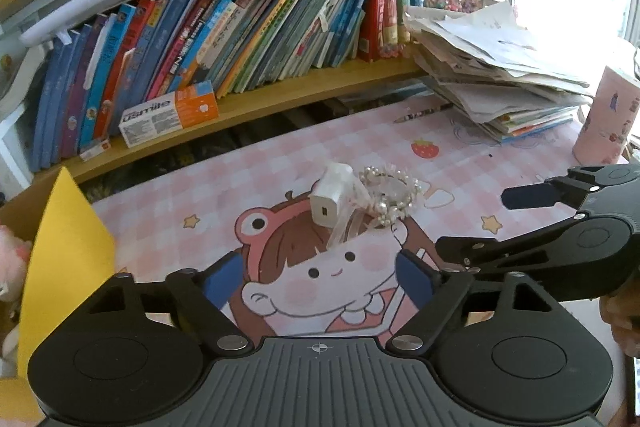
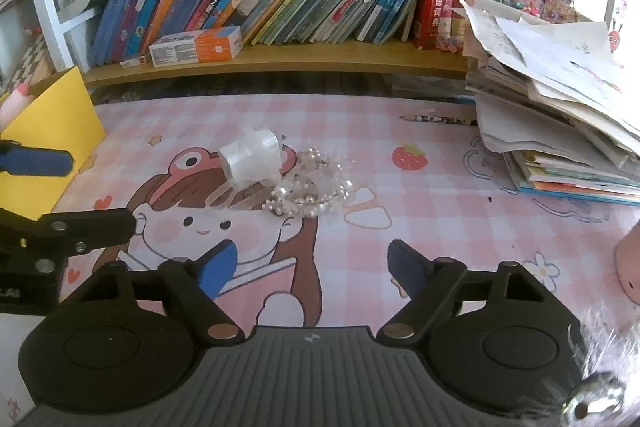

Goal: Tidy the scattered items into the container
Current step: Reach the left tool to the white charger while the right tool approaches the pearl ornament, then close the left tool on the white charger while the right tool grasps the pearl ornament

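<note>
A desk covered by a pink checked cartoon mat (image 1: pixel 460 147) sits below a shelf of leaning books (image 1: pixel 240 39), with a paper stack (image 1: pixel 492 67) at upper right. At mid-frame in the left wrist view, a white charger plug (image 1: pixel 329 201) lies touching a pearl-beaded hair ornament (image 1: pixel 390 197) on its right. Both rest above the left gripper (image 1: pixel 318 281), clear of its blue pads; jaws released, nothing between them. In the right wrist view the same pair lies above and slightly left of the right gripper (image 2: pixel 314 267), also spread and empty. A yellow container (image 2: pixel 48 143) stands at the left edge.
</note>
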{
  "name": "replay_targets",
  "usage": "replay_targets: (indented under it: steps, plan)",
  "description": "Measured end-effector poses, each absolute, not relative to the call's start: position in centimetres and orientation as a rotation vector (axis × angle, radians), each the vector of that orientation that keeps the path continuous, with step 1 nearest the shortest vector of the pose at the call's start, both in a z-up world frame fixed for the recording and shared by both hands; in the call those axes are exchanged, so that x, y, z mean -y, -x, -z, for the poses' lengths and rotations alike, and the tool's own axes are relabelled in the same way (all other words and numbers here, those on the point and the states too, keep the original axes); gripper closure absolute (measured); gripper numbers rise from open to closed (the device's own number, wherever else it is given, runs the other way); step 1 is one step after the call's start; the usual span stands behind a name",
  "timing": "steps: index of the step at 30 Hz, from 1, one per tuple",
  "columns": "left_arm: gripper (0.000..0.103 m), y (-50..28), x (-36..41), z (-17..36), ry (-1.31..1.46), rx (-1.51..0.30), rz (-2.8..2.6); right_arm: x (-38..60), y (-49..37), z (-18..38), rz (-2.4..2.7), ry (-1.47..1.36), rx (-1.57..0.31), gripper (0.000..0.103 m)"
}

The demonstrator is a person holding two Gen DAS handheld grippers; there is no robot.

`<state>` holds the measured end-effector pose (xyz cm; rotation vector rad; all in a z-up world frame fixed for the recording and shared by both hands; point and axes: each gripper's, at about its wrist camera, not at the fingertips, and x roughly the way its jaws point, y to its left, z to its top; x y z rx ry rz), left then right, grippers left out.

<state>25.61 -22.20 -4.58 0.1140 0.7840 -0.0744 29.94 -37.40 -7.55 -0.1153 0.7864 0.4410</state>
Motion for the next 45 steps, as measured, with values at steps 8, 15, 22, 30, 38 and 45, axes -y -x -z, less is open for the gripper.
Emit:
replay_targets:
  steps: [8, 15, 22, 30, 38, 45]
  plan:
    - [0.045, -28.6, 22.5, 5.9, -0.123, -0.796, 0.085, 36.6, -32.2, 8.4, -0.459, 0.124, -0.799, 0.029]
    - [0.051, -31.3, 22.3, 7.7, -0.118, -0.825, 0.076, 36.4, -34.0, 9.6, -0.446, 0.134, -0.821, 0.031]
    - [0.052, -33.8, 22.2, 8.8, -0.081, -0.845, 0.100, 36.2, -35.5, 10.6, -0.476, 0.144, -0.832, 0.032]
    - [0.060, -36.0, 22.3, 10.2, -0.085, -0.875, 0.105, 35.2, -36.5, 11.1, -0.503, 0.161, -0.833, 0.032]
    - [0.061, -37.2, 21.8, 11.5, -0.017, -0.880, 0.120, 34.1, -37.9, 12.1, -0.502, 0.184, -0.815, 0.032]
    - [0.073, -37.3, 20.3, 11.6, 0.065, -0.868, 0.104, 33.7, -39.0, 12.6, -0.503, 0.201, -0.791, 0.031]
